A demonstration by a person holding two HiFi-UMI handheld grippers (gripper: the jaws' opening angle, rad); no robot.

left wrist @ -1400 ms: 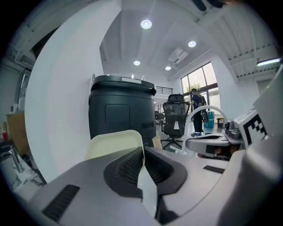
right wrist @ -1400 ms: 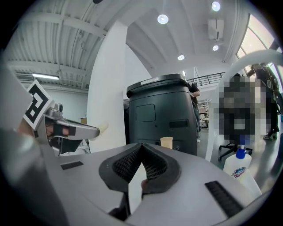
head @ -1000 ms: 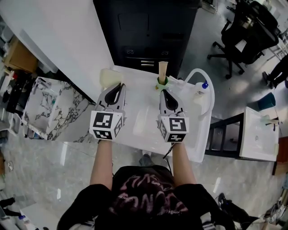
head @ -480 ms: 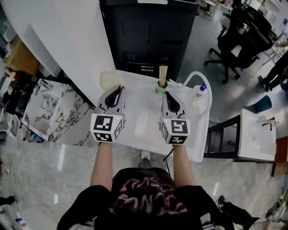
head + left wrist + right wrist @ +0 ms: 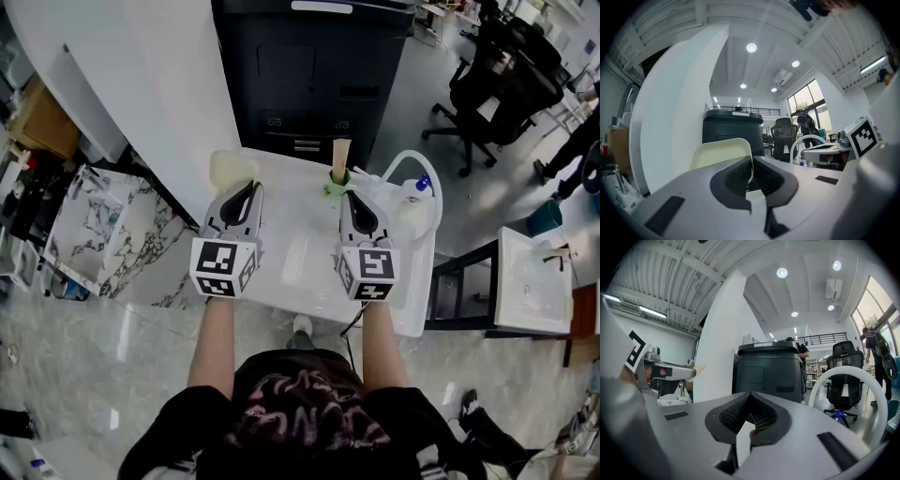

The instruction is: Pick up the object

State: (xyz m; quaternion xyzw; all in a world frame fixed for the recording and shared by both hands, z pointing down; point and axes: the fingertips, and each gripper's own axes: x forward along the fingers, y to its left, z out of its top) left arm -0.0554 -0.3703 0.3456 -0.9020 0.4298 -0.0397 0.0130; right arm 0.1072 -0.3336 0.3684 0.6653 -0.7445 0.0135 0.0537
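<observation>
A cream bowl (image 5: 228, 169) hangs over the far left of the white table (image 5: 300, 281). My left gripper (image 5: 246, 185) is shut on its thin rim. In the left gripper view the bowl (image 5: 719, 152) stands just ahead, its edge pinched between the pads of the left gripper (image 5: 751, 161). My right gripper (image 5: 350, 194) is held level beside it, just short of a tan cone (image 5: 341, 152) in a green base (image 5: 336, 178). In the right gripper view the right gripper (image 5: 750, 397) has its tips together, and I see nothing held; the cone is hidden there.
A white hose loop (image 5: 419, 157) and a blue-capped bottle (image 5: 427, 178) sit at the table's far right. A dark cabinet (image 5: 309, 66) stands behind the table, a white curved wall (image 5: 150, 84) at its left. Office chairs (image 5: 502, 66) and a white side table (image 5: 534, 281) are at right.
Both grippers have lifted a little over the table. The cream bowl has stayed in the left jaws.
</observation>
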